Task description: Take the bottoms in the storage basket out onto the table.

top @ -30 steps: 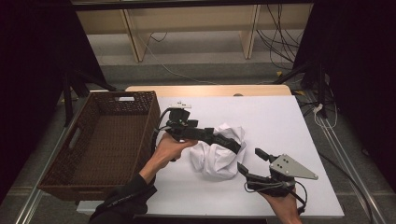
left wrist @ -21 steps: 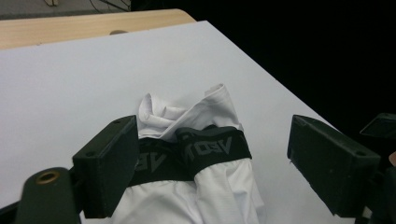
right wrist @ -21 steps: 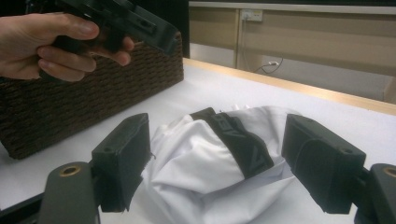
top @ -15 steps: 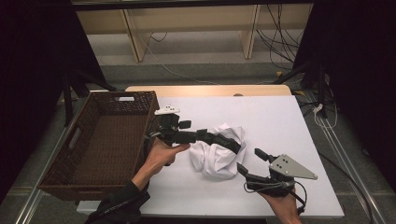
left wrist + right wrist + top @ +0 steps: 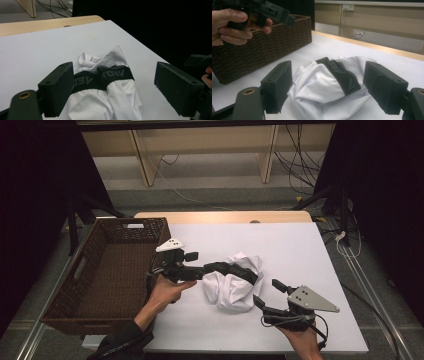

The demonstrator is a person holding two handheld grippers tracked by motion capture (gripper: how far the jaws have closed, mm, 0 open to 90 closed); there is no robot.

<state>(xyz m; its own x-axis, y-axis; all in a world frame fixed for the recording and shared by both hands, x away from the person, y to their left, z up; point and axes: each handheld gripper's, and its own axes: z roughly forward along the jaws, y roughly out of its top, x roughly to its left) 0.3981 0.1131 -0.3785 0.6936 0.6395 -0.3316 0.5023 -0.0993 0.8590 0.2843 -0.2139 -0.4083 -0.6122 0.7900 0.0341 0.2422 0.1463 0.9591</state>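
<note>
At the middle of the white table (image 5: 310, 255), a crumpled white garment (image 5: 231, 289) with a black printed waistband (image 5: 105, 75) lies in a heap, just right of the wicker basket (image 5: 95, 285). I hold my left gripper (image 5: 240, 272) over its top, jaws spread wide around the waistband and clamping nothing; my right gripper (image 5: 266, 295) waits at the heap's near right edge, equally wide and empty. I judge this the reach before the grasp: next I must lower the left jaws, pinch the band, and lift toward the basket. Nothing lies between cloth and basket but its near wall, which the load must clear. Loose folds may drag.
</note>
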